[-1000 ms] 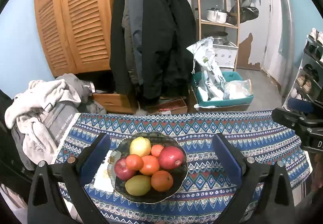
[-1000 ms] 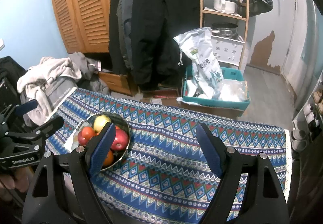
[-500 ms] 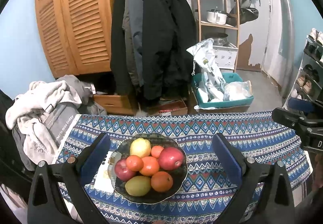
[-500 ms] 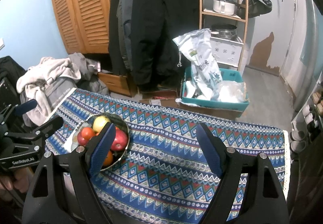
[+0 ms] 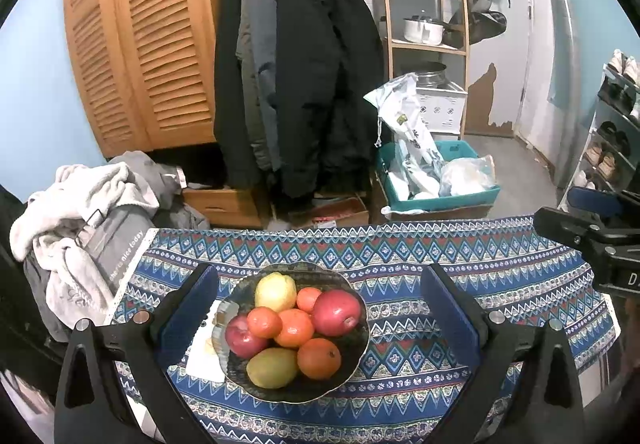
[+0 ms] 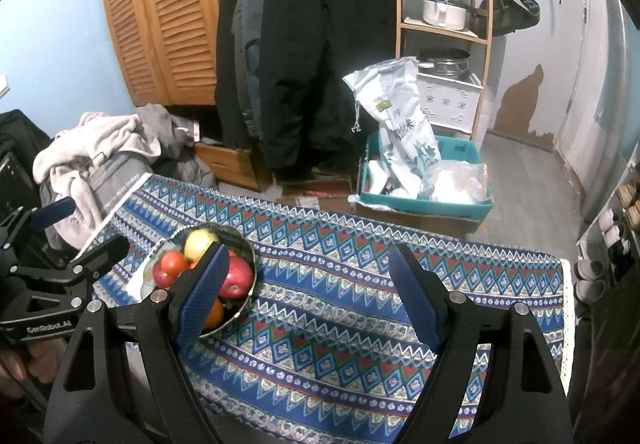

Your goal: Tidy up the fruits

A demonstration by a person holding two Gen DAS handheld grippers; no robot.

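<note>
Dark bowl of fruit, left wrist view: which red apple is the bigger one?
The red apple on the right side of the dark scalloped bowl, beside the oranges. The smaller, darker red apple sits at the left edge.

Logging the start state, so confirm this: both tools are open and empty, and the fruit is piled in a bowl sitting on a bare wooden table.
One detail is off. The left wrist view shows the bowl on a blue patterned tablecloth, not bare wood. The rest holds: the left tool and right tool are open and empty, with the fruit piled in the bowl.
</note>
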